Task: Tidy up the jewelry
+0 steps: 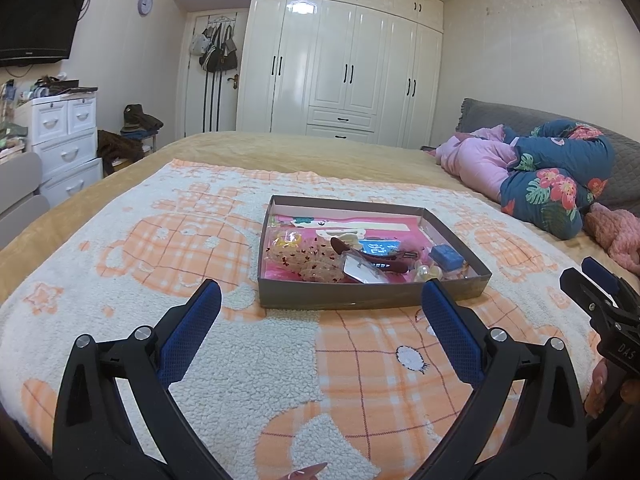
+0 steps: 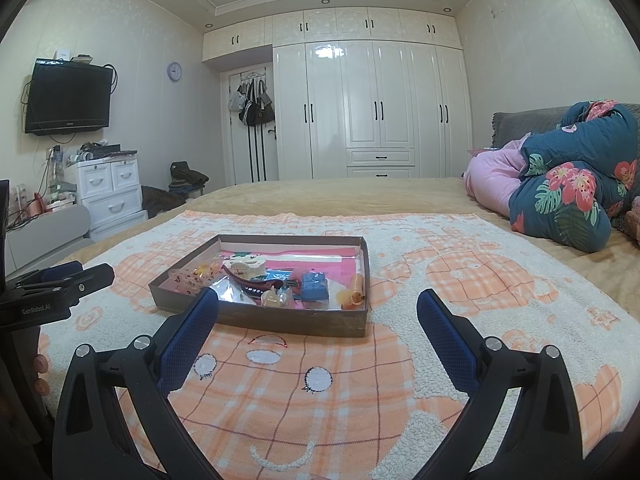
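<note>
Both grippers hang low over the near edge of the bed, and everything sits in one place: a shallow cardboard box [image 1: 374,296] in the middle of the orange-and-white blanket [image 1: 240,360]. Left gripper [image 1: 320,316] spread wide, nothing between its blue pads; right gripper [image 2: 318,320] just the same, wide and empty. Inside the box, all heaped together: a dark red hair clip [image 1: 368,258], a blue block [image 1: 446,256], a clear bag [image 1: 362,272] over pale beads, a yellow piece [image 1: 288,238] toward the far left corner, a coiled orange band [image 2: 357,283] against the right wall. No jewelry lies loose on the blanket, so this fits a finished gather-up or a jumble awaiting sorting. Small pieces under the bag are hard to identify, and the near wall hides the box floor behind it.
</note>
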Demonstrator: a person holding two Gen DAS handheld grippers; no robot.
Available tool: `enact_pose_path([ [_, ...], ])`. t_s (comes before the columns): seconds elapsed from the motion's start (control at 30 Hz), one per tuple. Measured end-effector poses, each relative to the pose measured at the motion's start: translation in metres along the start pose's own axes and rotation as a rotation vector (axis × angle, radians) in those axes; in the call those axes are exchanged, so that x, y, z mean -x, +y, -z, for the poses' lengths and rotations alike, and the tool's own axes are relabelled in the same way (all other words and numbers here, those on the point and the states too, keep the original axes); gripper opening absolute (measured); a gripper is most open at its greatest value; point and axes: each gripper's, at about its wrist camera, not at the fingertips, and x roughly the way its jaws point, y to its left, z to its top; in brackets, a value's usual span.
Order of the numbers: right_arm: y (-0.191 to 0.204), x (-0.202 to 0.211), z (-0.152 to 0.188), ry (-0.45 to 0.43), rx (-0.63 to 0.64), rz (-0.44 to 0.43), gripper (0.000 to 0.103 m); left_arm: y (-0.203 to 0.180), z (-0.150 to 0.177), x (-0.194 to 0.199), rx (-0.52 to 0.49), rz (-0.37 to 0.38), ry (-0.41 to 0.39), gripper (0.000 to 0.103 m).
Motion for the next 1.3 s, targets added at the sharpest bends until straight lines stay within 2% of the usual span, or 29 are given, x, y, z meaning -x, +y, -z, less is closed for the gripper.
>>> enact_pose_path([
  [0.43,-0.001,0.001,0.0,-0.002,0.002,0.002,0.097,-0.001,0.001,-0.001,-0.013,-0.012,0.004,0.092],
  [0.8,-0.005,0.0,-0.001,0.0,-0.005,0.018,0.097,-0.004,0.005,-0.007,-0.023,-0.013,0.048,0.092],
  [0.93,-0.008,-0.003,0.001,0.008,-0.014,0.025,0.097,-0.005,0.004,-0.006,-0.022,0.005,0.051,0.092],
  [1.0,-0.013,-0.008,0.001,0.025,-0.023,0.038,0.097,-0.003,0.003,-0.008,-0.015,-0.009,0.051,0.092],
  [1.07,-0.023,-0.017,-0.001,0.048,-0.043,0.076,0.097,0.011,-0.001,-0.019,0.008,-0.057,0.082,0.092],
  [1.13,-0.048,-0.042,-0.004,0.123,-0.067,0.155,0.097,0.035,-0.006,-0.034,0.047,-0.104,0.116,0.092],
  [1.27,-0.117,-0.109,-0.012,0.317,-0.035,0.404,0.097,0.113,-0.022,-0.085,0.122,-0.276,0.219,0.092],
  [1.3,-0.131,-0.123,-0.013,0.352,-0.037,0.437,0.097,0.126,-0.024,-0.093,0.134,-0.303,0.234,0.092],
])
